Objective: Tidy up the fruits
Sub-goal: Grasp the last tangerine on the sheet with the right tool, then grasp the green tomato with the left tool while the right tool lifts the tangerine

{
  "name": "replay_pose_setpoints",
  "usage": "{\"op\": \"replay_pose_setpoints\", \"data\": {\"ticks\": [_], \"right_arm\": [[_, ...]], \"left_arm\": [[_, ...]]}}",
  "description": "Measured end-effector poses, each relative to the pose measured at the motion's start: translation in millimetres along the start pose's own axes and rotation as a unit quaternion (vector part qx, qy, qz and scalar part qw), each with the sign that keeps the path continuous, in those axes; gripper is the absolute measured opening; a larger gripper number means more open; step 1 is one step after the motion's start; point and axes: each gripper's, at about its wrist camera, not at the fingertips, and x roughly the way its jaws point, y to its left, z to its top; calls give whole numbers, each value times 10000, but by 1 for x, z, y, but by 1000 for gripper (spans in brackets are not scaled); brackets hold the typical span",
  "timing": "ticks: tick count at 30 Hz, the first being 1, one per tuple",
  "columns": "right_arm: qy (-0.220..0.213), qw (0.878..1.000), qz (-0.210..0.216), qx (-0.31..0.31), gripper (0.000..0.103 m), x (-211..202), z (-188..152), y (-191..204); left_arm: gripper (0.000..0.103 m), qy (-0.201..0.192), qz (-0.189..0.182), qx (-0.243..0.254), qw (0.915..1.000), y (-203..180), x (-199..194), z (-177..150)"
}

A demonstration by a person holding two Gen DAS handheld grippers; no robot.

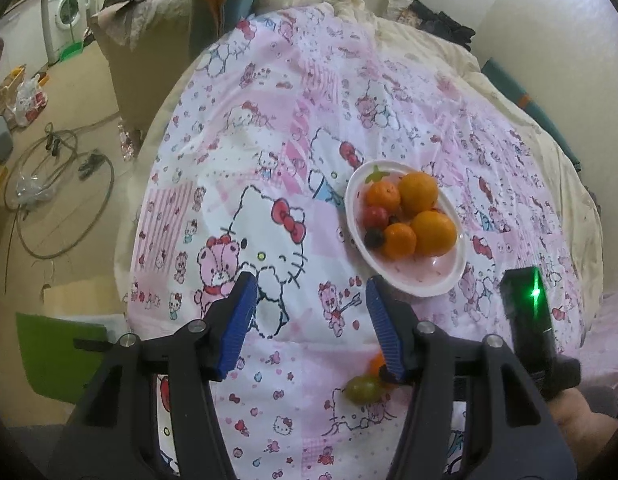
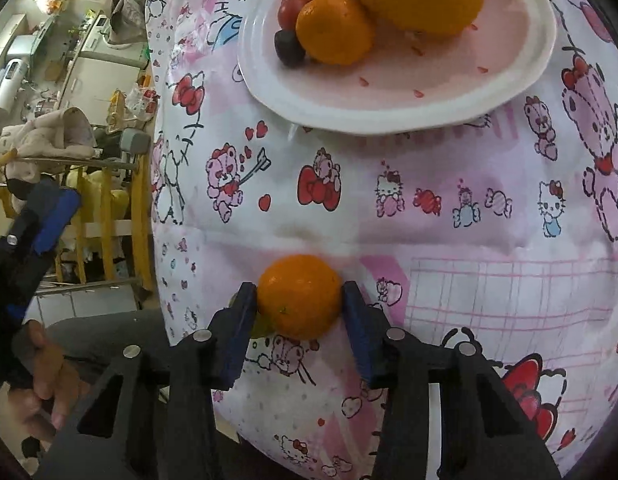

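Note:
A white plate with pink inside sits on the Hello Kitty bedcover and holds two large oranges, two mandarins, a red tomato and a dark berry. The plate also shows in the right wrist view. My left gripper is open and empty, left of and nearer than the plate. My right gripper is shut on a mandarin just above the cover, below the plate. A green tomato lies on the cover beside that mandarin.
The bedcover spans a bed with a cream duvet behind. Floor with cables, bags and a washing machine lies to the left. A green box stands at the bed's left edge. The other gripper shows at left.

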Motion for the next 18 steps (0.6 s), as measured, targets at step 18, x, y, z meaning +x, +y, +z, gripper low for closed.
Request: {"op": "replay_pose_setpoints", "data": {"ticks": [18], "right_arm": [[-1118, 9926, 13, 465, 44, -90, 0, -55]], "left_arm": [[53, 1737, 26, 1911, 9661, -80, 70, -80]]}}
